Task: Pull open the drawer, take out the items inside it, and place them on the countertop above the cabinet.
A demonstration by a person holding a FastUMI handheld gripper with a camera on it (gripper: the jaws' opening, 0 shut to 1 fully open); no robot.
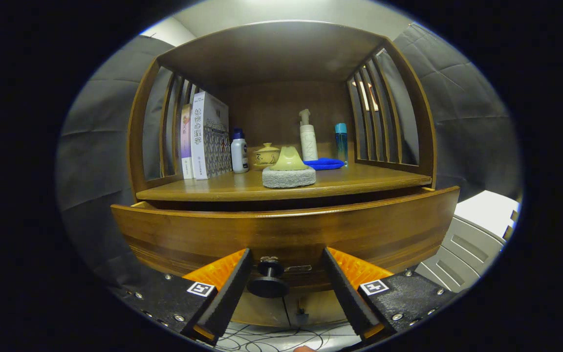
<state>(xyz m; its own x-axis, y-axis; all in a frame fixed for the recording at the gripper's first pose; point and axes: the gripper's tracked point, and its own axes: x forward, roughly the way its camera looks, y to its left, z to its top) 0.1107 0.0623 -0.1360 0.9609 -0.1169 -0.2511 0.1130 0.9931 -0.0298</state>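
Wooden drawer (286,234) pulled partly out, long axis crosswise, one round knob (268,282) facing the gripper (286,278), fingers spread wide flanking it untouched, one scrub sponge (289,172) on the countertop (359,183), two books (203,137).

The camera rides on the gripper (286,281) and looks forward along its two spread fingers, level with the drawer front (286,234) and very close to it. The drawer knob (268,281) sits between the fingers. Beyond, slightly above, the view faces straight into the cabinet's open countertop (242,188) (fisheye bends its edges).
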